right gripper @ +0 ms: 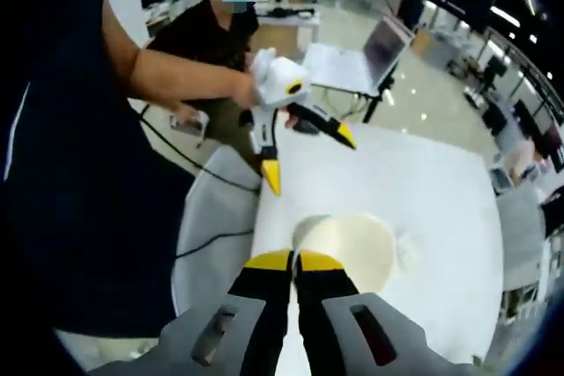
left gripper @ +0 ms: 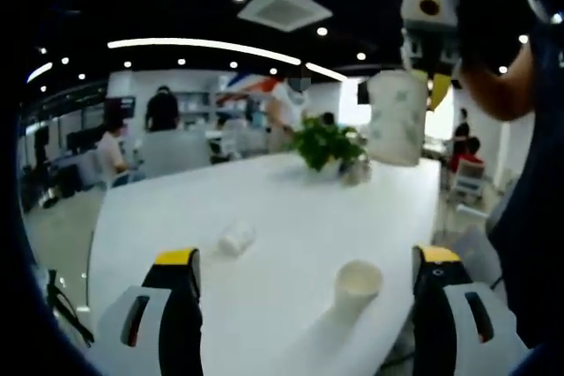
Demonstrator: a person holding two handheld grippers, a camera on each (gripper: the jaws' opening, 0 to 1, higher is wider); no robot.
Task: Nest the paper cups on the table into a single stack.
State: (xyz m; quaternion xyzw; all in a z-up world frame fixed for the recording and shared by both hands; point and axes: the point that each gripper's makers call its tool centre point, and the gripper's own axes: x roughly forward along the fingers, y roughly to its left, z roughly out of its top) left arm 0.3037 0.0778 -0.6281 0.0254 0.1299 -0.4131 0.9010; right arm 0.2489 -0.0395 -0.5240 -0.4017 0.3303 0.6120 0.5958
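A white paper cup [left gripper: 357, 283] stands upright on the white table [left gripper: 291, 200], just ahead of my left gripper [left gripper: 306, 260], whose jaws are open wide with nothing between them. Another cup [left gripper: 236, 238] lies on its side further left. High at the right, my right gripper [left gripper: 432, 77] holds a third cup [left gripper: 397, 116] in the air. In the right gripper view, my right gripper [right gripper: 295, 261] is shut on the rim of that cup [right gripper: 357, 248], whose mouth faces the camera. Beyond it hovers the open left gripper [right gripper: 308, 158] over the table [right gripper: 423, 191].
A potted plant [left gripper: 328, 143] stands mid-table at the far side. A grey chair [right gripper: 216, 217] sits at the table's edge by a person's dark sleeve. A laptop [right gripper: 370, 55] and a seated person are behind. People sit at desks in the background.
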